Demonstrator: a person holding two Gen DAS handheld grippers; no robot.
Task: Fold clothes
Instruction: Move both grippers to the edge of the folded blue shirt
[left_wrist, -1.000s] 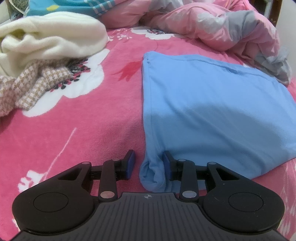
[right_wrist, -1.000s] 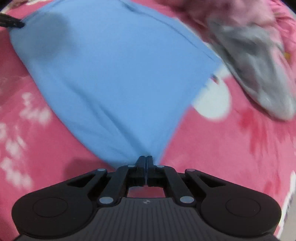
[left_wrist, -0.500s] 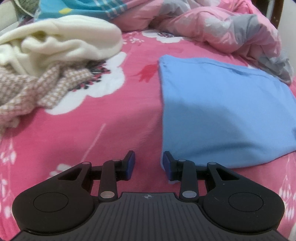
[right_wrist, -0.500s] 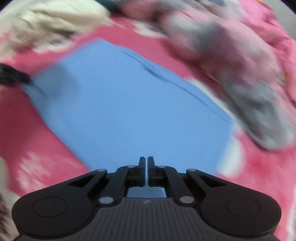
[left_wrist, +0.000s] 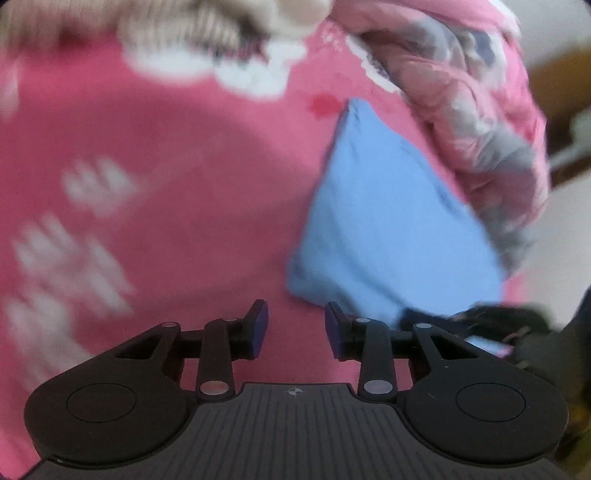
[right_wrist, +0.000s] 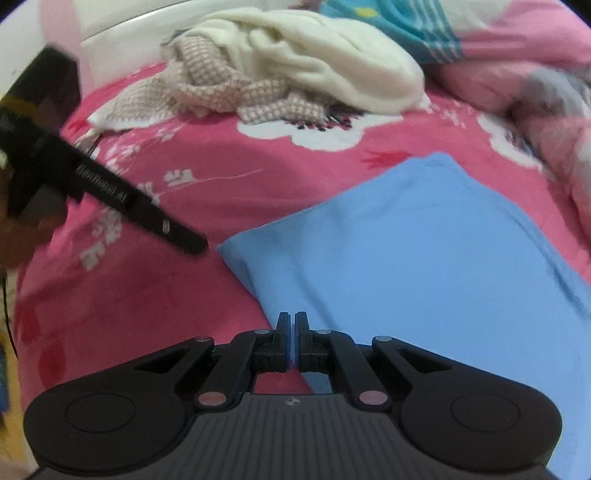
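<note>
A folded light-blue garment (right_wrist: 424, 258) lies flat on the pink floral bedspread (right_wrist: 166, 295). My right gripper (right_wrist: 292, 332) hovers shut over the garment's near edge, with nothing visible between its fingers. In the blurred left wrist view the blue garment (left_wrist: 388, 229) lies ahead and to the right of my left gripper (left_wrist: 295, 328), which is open over bare bedspread (left_wrist: 184, 192). From the right wrist view the left gripper (right_wrist: 192, 245) points at the garment's left corner, a little apart from it. The right gripper (left_wrist: 480, 317) is a dark blur at the garment's near edge.
A pile of clothes lies at the back left: a cream garment (right_wrist: 325, 62) on a pink-and-white checked knit (right_wrist: 240, 92). A rumpled pink and grey quilt (right_wrist: 535, 96) borders the blue garment on the far right. A white bed edge (right_wrist: 122, 44) runs behind the pile.
The left gripper drew back off the garment's bunched corner, which now lies flat, then rolled and shifted left. The right gripper swept from the garment's right corner across to its near edge, staying shut.
</note>
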